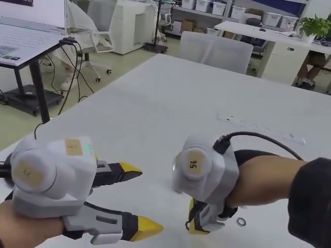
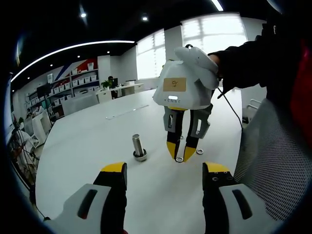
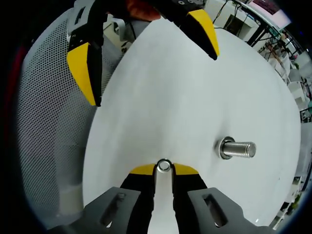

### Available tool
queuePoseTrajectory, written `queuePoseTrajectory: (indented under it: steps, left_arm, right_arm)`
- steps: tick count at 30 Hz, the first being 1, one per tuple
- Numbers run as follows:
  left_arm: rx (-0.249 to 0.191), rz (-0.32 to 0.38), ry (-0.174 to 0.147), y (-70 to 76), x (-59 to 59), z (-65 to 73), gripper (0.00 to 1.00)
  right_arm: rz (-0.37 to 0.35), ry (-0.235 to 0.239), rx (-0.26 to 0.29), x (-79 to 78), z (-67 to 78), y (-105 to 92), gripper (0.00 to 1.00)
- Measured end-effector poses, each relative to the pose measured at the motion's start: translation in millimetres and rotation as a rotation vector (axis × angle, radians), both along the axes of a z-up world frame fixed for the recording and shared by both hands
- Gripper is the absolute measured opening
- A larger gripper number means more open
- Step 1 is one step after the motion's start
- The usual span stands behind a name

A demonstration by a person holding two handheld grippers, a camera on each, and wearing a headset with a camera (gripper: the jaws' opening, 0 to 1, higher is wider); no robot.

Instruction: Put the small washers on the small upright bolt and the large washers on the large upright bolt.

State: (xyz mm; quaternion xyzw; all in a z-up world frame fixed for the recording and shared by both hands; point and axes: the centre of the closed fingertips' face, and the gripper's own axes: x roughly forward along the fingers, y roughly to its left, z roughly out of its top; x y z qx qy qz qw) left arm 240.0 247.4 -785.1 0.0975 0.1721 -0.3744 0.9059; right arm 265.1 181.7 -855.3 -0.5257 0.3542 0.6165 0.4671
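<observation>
A steel bolt stands upright on the white table with a washer around its base; it is also in the right gripper view as bolt. My right gripper points straight down at the table just right of that bolt, shut on a washer at its yellow tips. A second washer lies flat beside it, seen as washer in the head view. My left gripper hovers open and holds nothing, aimed at the right gripper.
A white power strip lies further back on the table. Grey chairs stand at the far edge. A desk with a laptop is at the left. A mesh chair back sits close to the near table edge.
</observation>
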Motion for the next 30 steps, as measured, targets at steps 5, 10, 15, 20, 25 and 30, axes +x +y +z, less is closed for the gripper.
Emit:
queuePoseTrajectory:
  steps: [5, 10, 15, 20, 25, 30]
  left_arm:
    - [0.014, -0.025, 0.003, -3.9, 0.1, 1.2, 0.61]
    - [0.023, -0.048, 0.007, -7.7, 1.3, 2.7, 0.61]
    - [0.037, -0.075, 0.013, -13.0, 3.8, 3.5, 0.61]
    - [0.046, -0.098, 0.013, -19.0, 8.0, 4.7, 0.61]
    - [0.055, -0.129, 0.019, -26.2, 11.4, 4.7, 0.61]
    - [0.05, -0.148, 0.02, -31.2, 16.3, 7.3, 0.6]
  right_arm:
    - [-0.026, 0.005, 0.02, 4.3, 9.8, -2.4, 0.14]
    - [-0.046, -0.003, 0.032, 10.2, 17.9, -9.4, 0.14]
    - [-0.064, -0.019, 0.041, 17.8, 27.8, -17.3, 0.14]
    - [-0.084, -0.027, 0.05, 24.1, 37.9, -24.7, 0.14]
    - [-0.106, -0.038, 0.068, 30.2, 48.4, -31.8, 0.14]
    - [-0.134, -0.062, 0.083, 38.4, 60.2, -42.4, 0.14]
